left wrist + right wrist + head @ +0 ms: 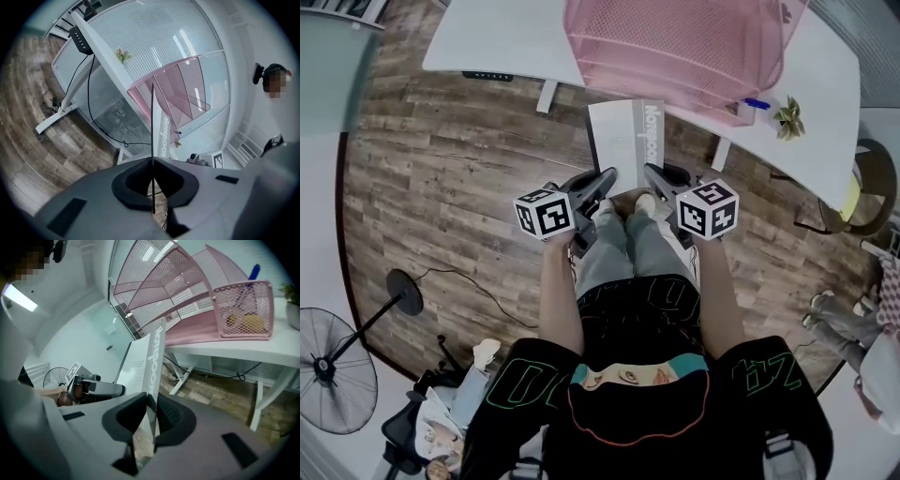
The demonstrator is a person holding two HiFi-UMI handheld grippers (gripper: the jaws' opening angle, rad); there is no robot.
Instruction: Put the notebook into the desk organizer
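Notebook [623, 141]: just the one, white with a grey printed spine, held up clear of the wooden floor [441, 187] between two claws, one on each long side. It reaches out ahead of both sets of tips, and its far end is near the front edge of the single white desk [497, 42]. It isn't in the organizer.

The left claw [602, 180] has its jaws all but together, pinching the notebook's thin edge. Along that claw the notebook [152, 122] shows only as a dark line running straight out from between the pads.

The right claw [653, 175] has its jaws a narrow gap apart, and the spine-side corner of the notebook [149, 366] fills that gap, with a pad against each face.

There's one desk organizer [675, 47], a pink mesh rack with several curved dividers. It sits on the desk beyond and above both claws. From the right claw, a mesh cup [243, 308] sits at the rack's right end with one blue pen [252, 273] sticking out of it. One small plant [788, 119] stands further right on the desk.
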